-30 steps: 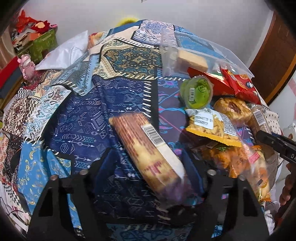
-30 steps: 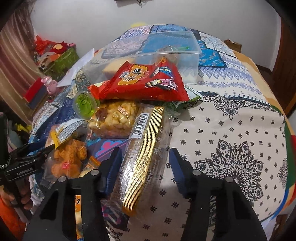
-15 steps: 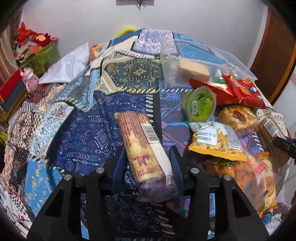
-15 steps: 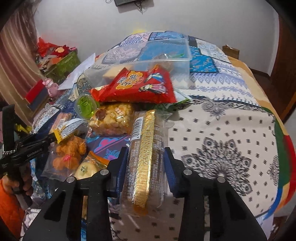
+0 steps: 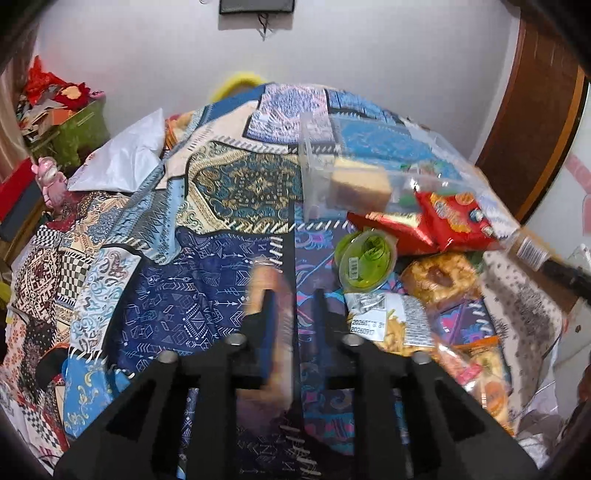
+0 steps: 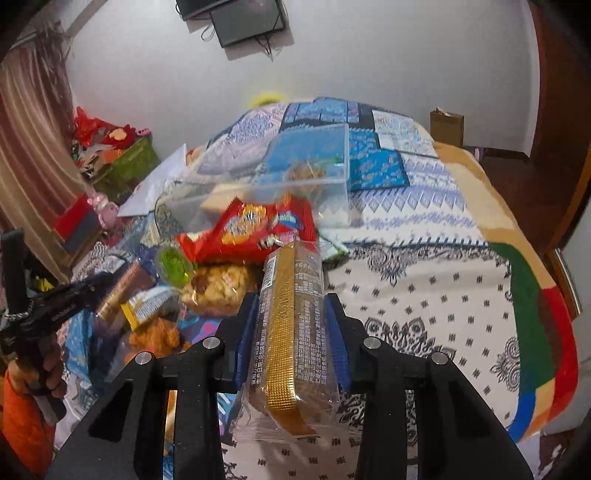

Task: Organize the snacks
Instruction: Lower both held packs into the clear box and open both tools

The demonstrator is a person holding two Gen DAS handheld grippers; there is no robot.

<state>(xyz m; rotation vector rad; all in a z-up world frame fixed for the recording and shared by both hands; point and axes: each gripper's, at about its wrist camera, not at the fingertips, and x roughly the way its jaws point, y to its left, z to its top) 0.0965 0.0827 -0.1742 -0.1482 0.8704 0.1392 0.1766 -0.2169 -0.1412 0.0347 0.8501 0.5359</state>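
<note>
The right gripper (image 6: 291, 314) clamps its jaws on a gold biscuit pack (image 6: 291, 325), lifted above the bed (image 6: 424, 295). The left gripper (image 5: 293, 314) grips a blurred wafer pack (image 5: 275, 291). Beyond lie a green cup (image 5: 365, 258), a red bag (image 6: 255, 229) and a clear box (image 6: 295, 177) mid-bed. A white wall (image 6: 369, 55) carries a screen (image 6: 247, 22).

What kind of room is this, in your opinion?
Probably a bedroom: snacks lie on a bed with a patchwork bedspread, a screen hangs on the wall, and a curtain hangs at the left.
</note>
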